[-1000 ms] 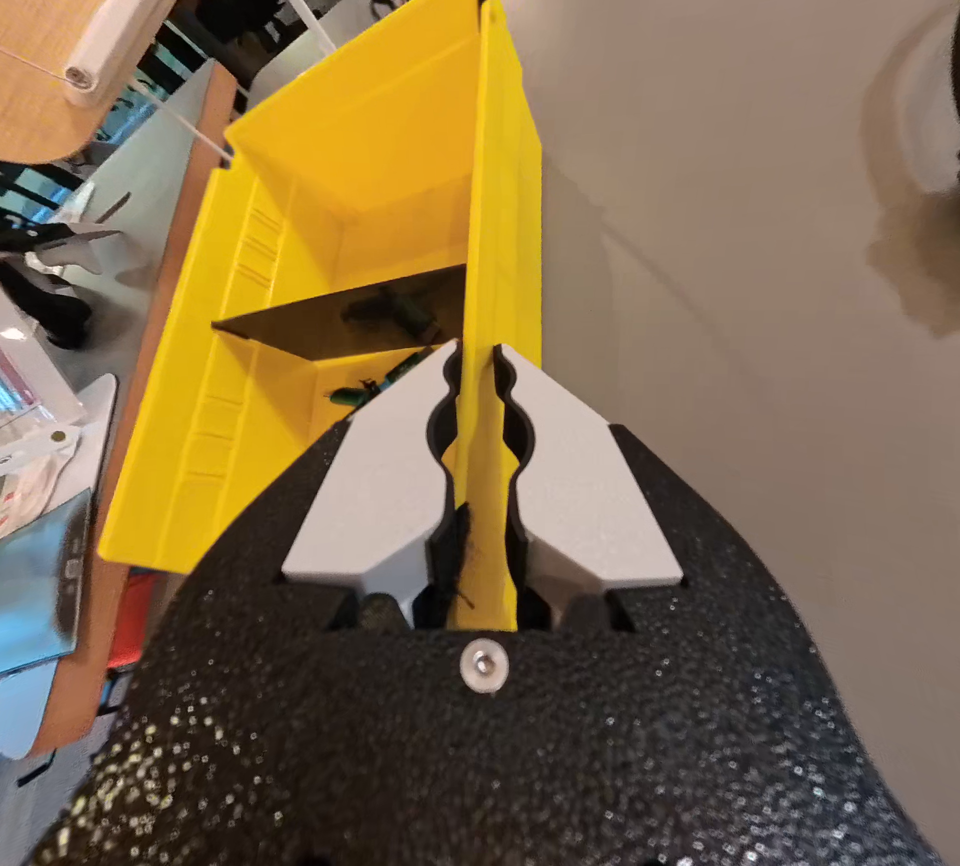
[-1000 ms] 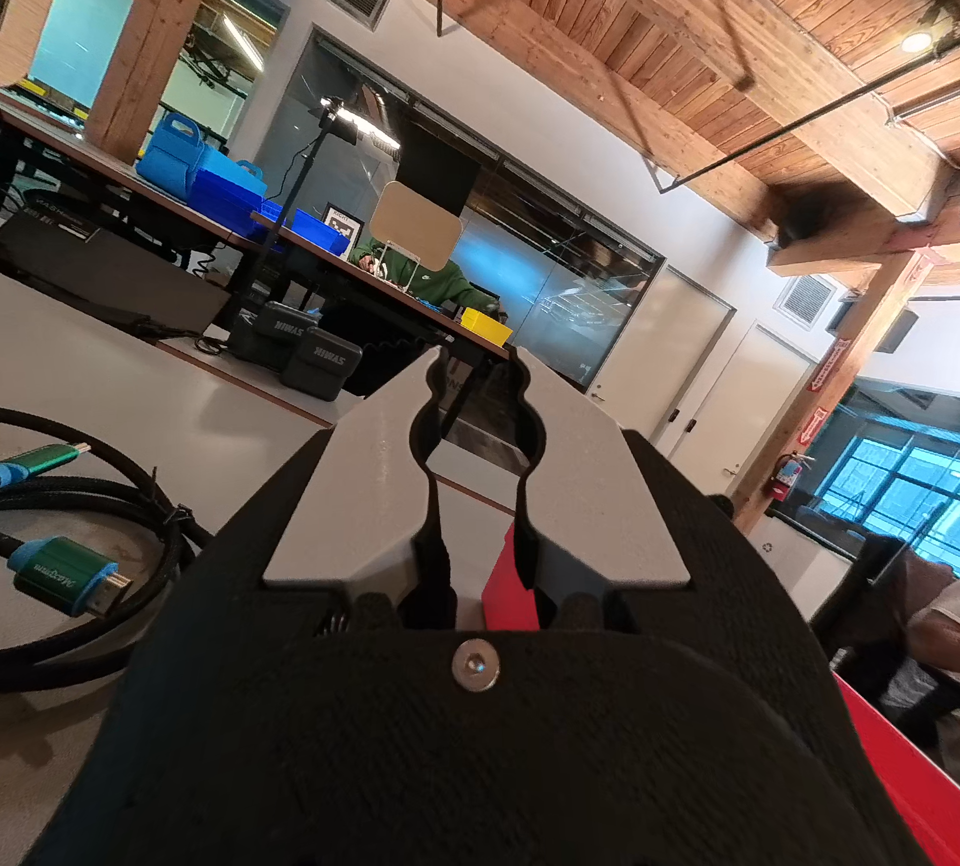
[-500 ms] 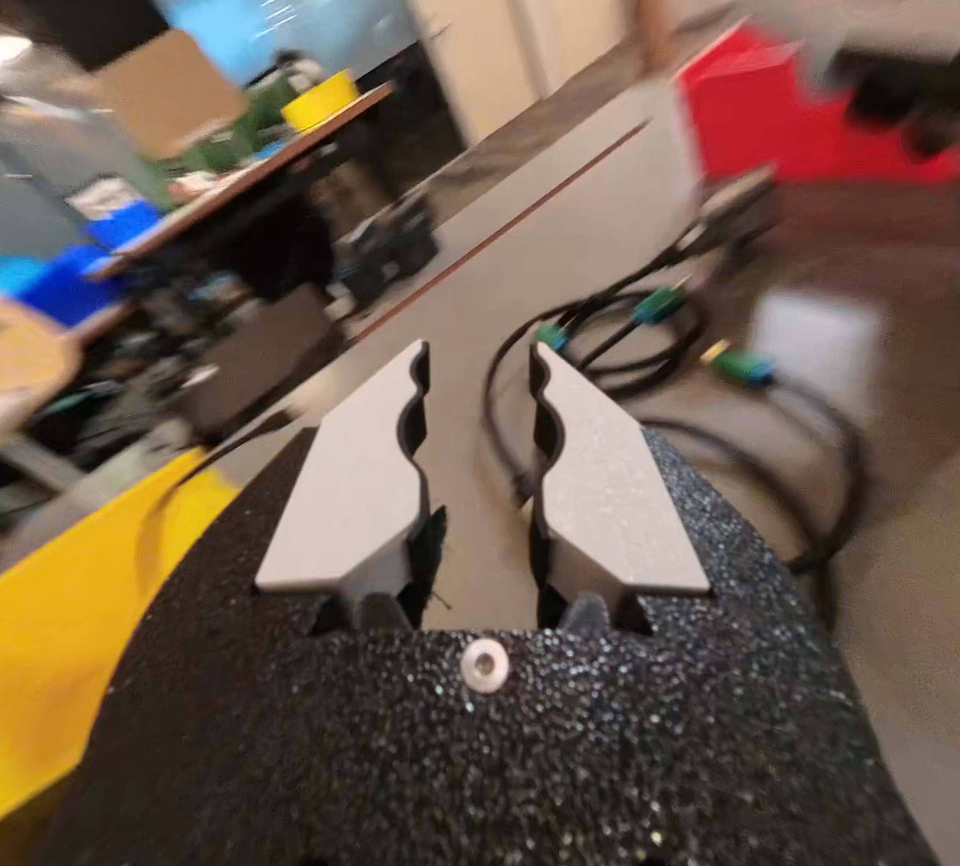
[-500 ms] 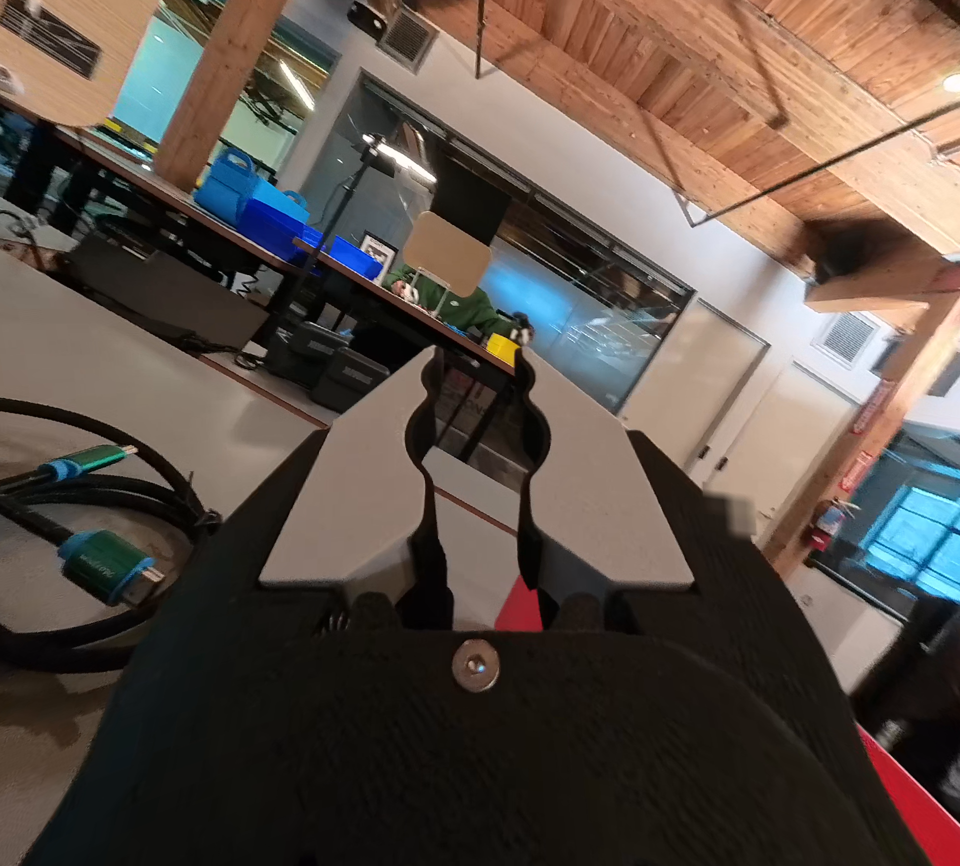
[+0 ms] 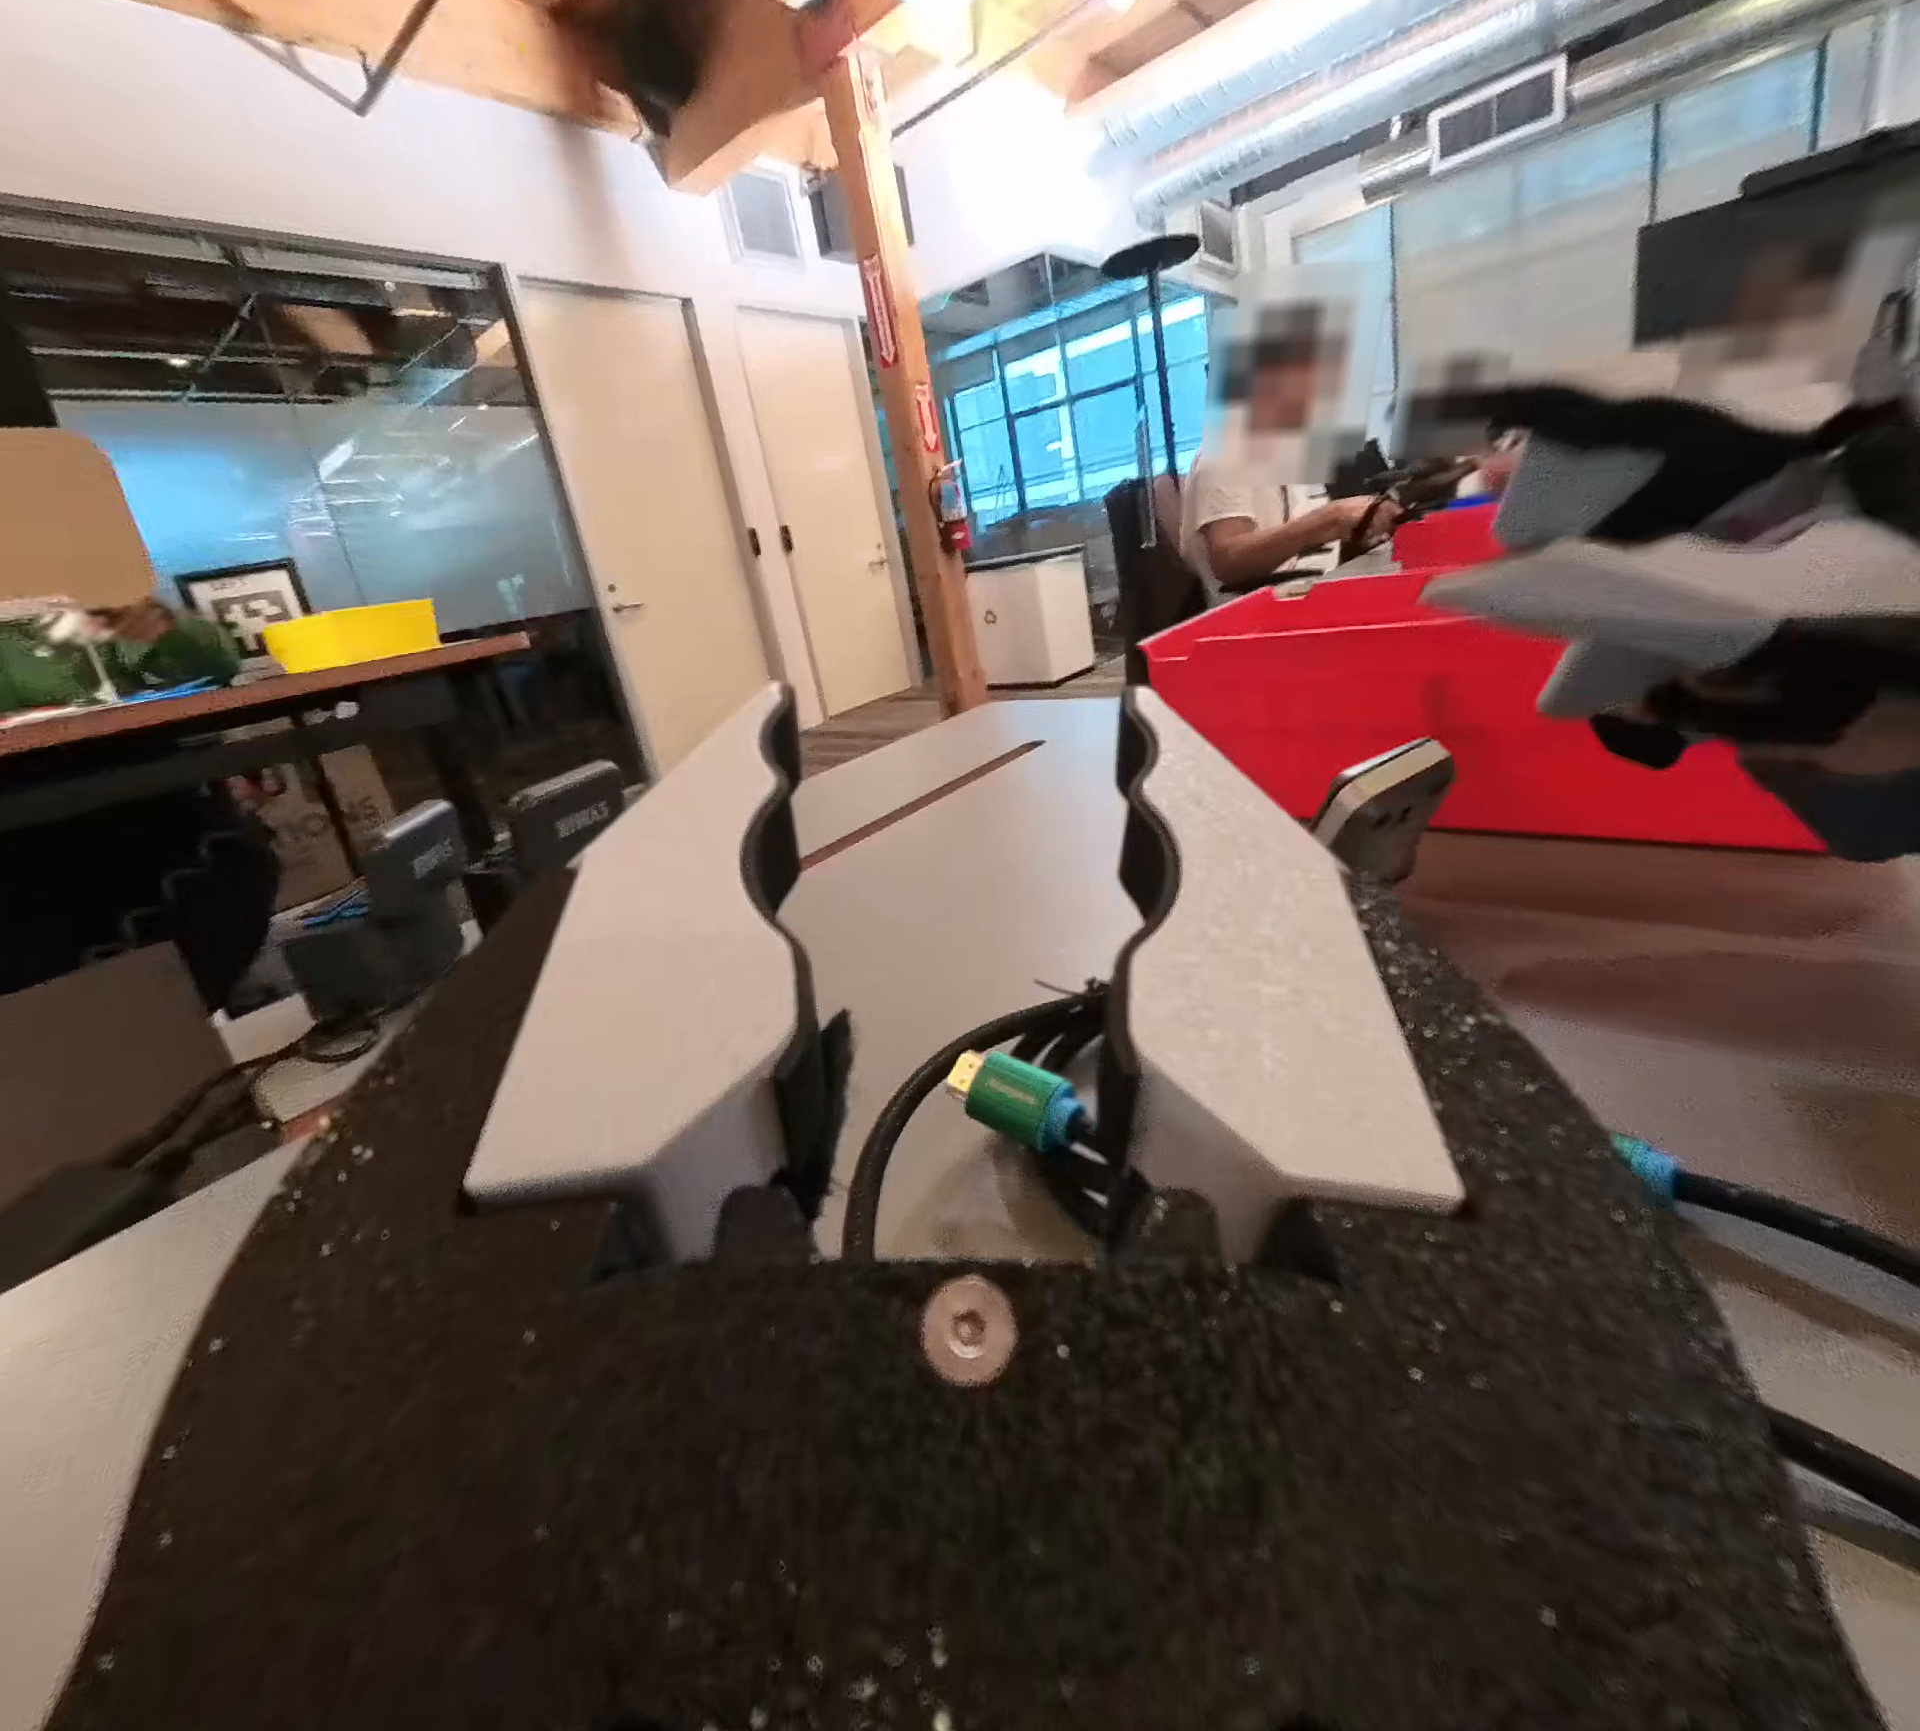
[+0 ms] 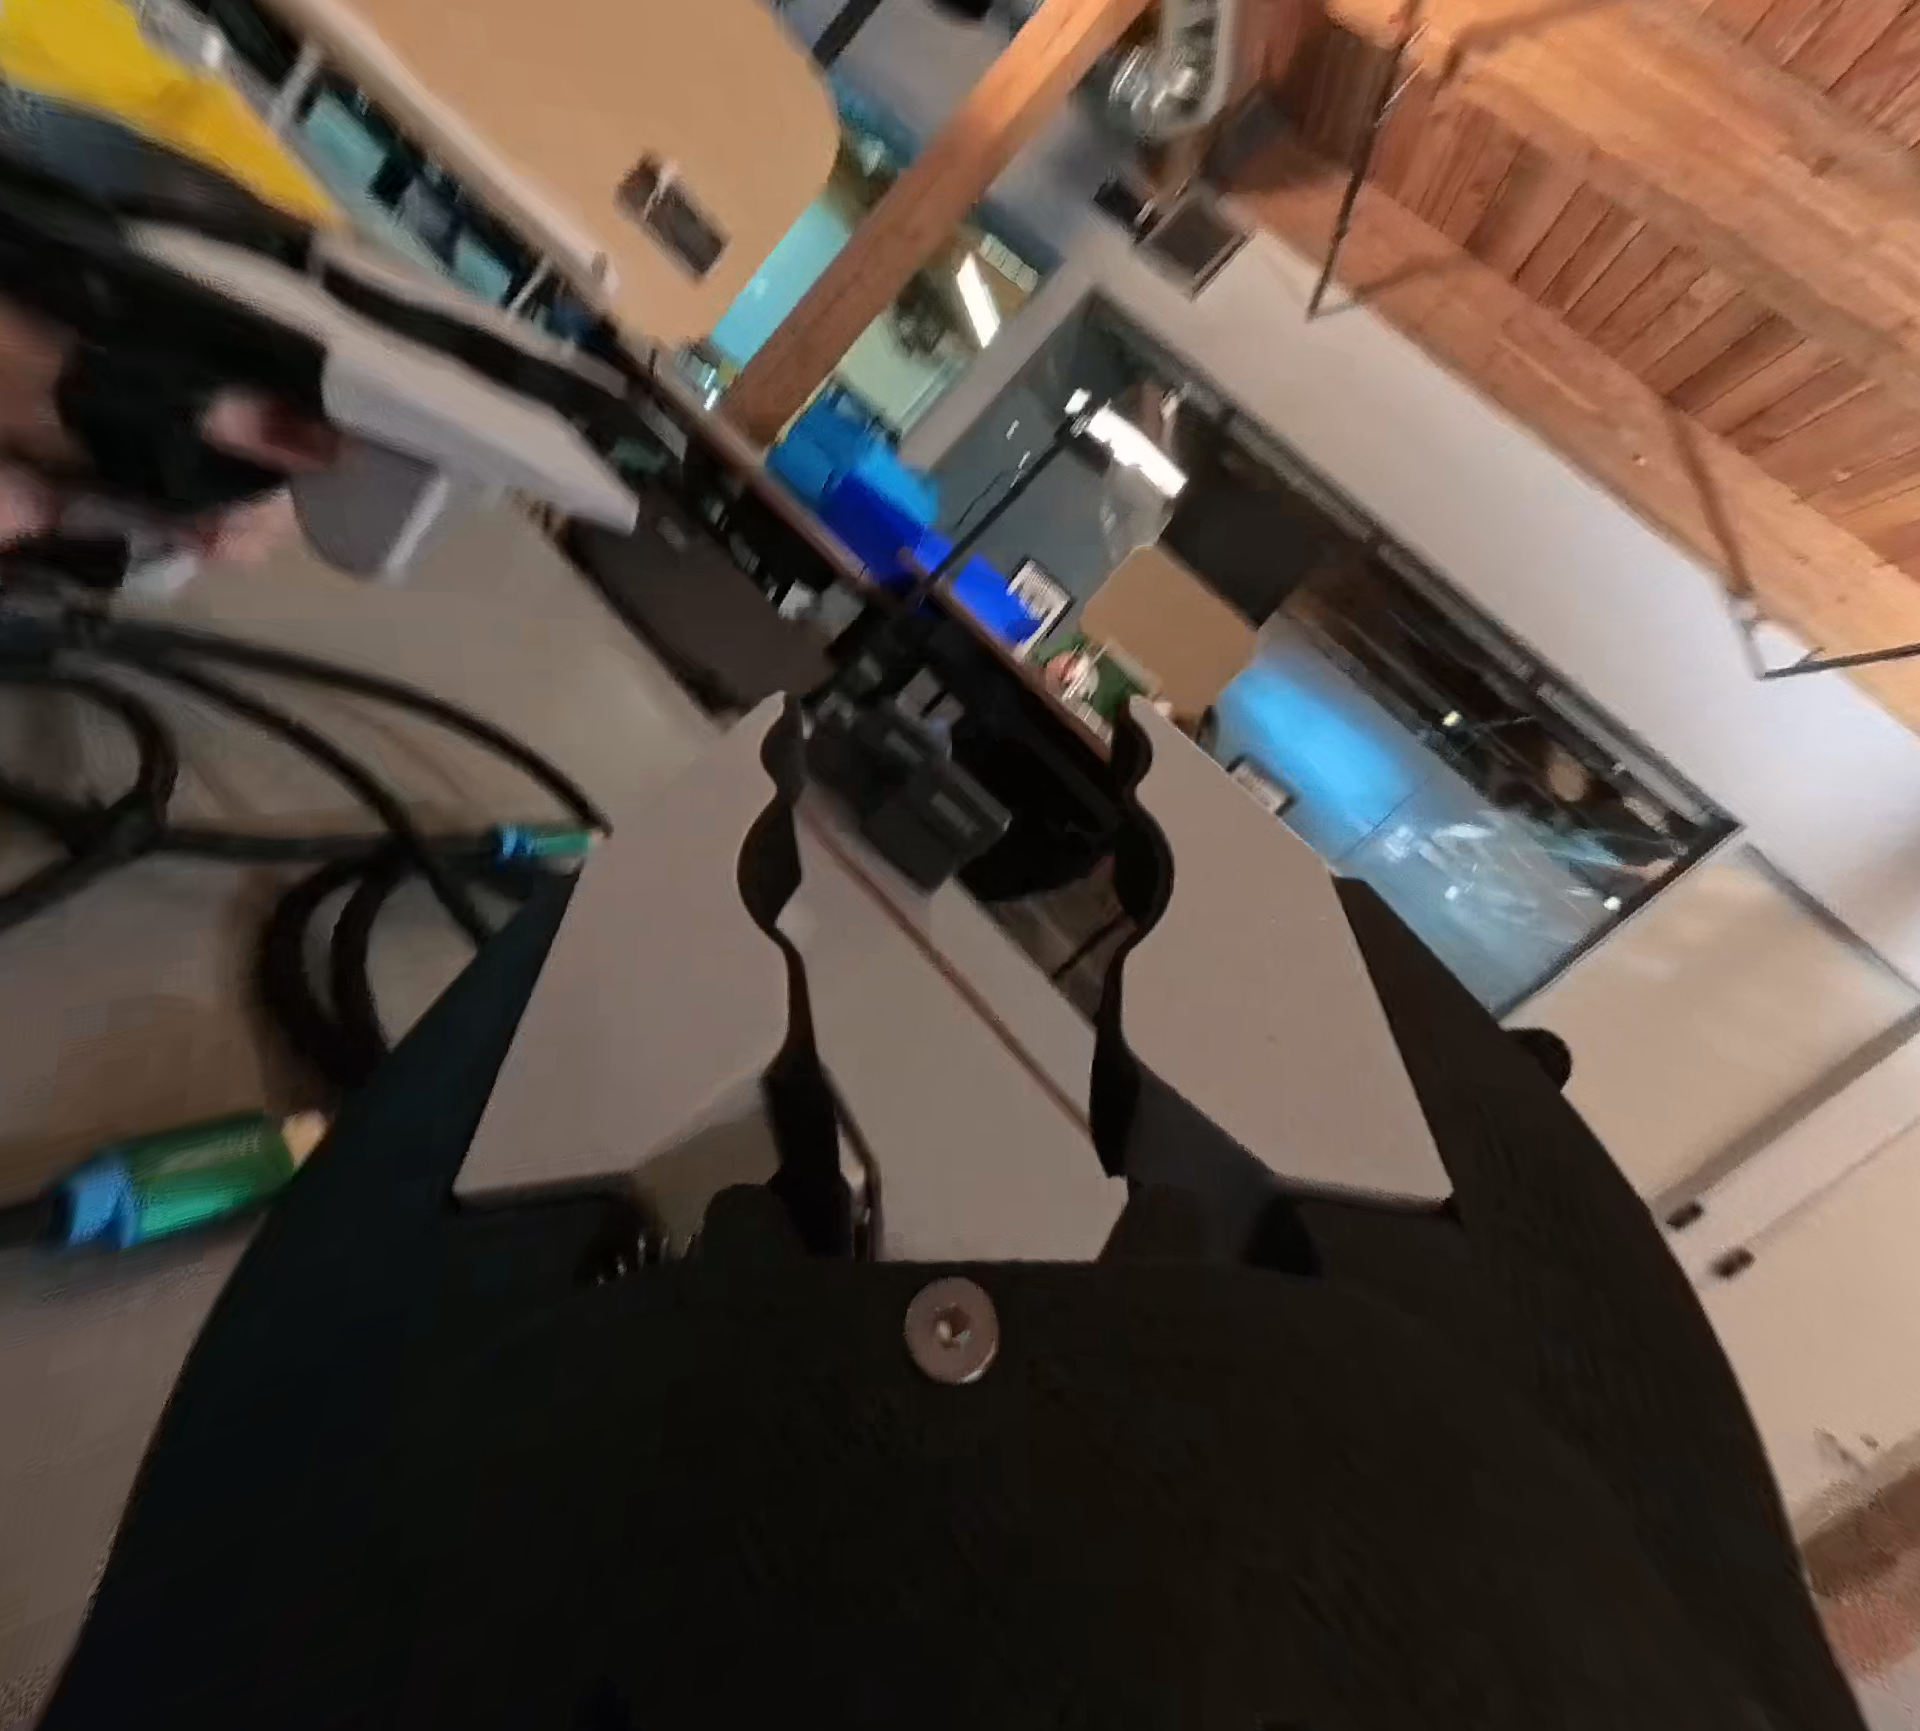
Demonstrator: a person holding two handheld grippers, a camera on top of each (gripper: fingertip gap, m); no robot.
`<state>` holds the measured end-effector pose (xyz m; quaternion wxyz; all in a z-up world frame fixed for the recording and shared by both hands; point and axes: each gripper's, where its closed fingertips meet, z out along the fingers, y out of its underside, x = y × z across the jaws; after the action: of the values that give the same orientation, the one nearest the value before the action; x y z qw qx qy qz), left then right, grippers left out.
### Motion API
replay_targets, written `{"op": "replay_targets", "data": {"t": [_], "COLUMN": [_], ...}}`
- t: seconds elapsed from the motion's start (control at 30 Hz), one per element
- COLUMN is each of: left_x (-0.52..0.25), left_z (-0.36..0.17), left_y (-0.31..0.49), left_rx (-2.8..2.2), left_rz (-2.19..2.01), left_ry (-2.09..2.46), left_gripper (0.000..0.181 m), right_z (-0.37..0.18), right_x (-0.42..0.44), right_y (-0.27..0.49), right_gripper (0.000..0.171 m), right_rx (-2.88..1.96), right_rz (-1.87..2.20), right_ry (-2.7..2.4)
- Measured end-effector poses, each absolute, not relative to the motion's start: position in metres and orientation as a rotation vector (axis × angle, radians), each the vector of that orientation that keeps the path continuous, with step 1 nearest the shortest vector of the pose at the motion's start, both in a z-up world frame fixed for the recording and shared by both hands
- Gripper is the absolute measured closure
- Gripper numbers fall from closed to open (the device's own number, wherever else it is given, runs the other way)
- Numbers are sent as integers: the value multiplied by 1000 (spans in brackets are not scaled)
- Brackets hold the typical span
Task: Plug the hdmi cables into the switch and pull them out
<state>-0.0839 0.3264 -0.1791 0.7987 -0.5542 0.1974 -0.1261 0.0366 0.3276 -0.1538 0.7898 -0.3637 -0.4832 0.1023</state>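
Note:
My left gripper [image 5: 951,717] is open and empty, low over the grey table [image 5: 914,933]. Between its fingers I see a green HDMI plug [image 5: 1006,1099] on a black cable [image 5: 883,1151]. A second plug with a blue collar [image 5: 1647,1174] lies to the right. A small silver switch box [image 5: 1377,803] stands just past the right finger. My right gripper [image 6: 958,723] is open and empty, rolled to one side; it also shows blurred in the left wrist view [image 5: 1475,561]. In the right wrist view, green plugs [image 6: 197,1174] [image 6: 542,846] and coiled black cables [image 6: 312,912] lie at left.
A red bin [image 5: 1351,725] stands on the table behind the switch. A yellow bin [image 6: 114,55] is at the far left behind my left gripper [image 6: 488,528]. Other desks, a person seated and doors are in the background.
My left gripper let go of the yellow bin's wall, swung over to the cables and opened wide. My right gripper opened wider and rolled sideways.

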Motion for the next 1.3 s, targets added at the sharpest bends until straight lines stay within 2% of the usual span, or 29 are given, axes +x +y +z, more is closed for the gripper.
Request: {"op": "replay_targets", "data": {"t": [0.13,0.3,0.47,0.6,0.63,0.67,0.8,0.9,1.13,1.3], "left_x": [-89,-95,-93,-100,-102,-103,-86,-69,-43,-28], "left_z": [-179,-182,-186,-188,-190,-191,-203,-211,-238,-246], "left_y": [323,326,330,333,333,334,336,334,334,330], "left_rx": [-1176,-1196,-1217,-1208,-1211,-1216,-1255,-1232,-1154,-1060], "left_rz": [-286,-281,-258,-114,-95,-88,-93,68,517,661], "left_ry": [396,376,396,475,488,500,605,731,1019,1144], "left_gripper": [126,130,132,135,135,133,115,100,97,107], "right_z": [-203,-229,-257,-279,-280,-280,-269,-251,-237,-231], "right_x": [30,50,71,84,86,86,74,49,8,-12], "right_y": [344,369,382,383,384,385,385,373,345,321], "right_gripper": [112,115,122,130,145,148,150,151,151,153], "right_rx": [-997,-1132,-1316,-1497,-1497,-1486,-1370,-1200,-919,-828], "right_rz": [165,-326,-448,-361,-372,-385,-428,-412,-462,-354], "right_ry": [-1270,-1401,-1479,-1501,-1497,-1497,-1485,-1456,-1460,-1456]}}
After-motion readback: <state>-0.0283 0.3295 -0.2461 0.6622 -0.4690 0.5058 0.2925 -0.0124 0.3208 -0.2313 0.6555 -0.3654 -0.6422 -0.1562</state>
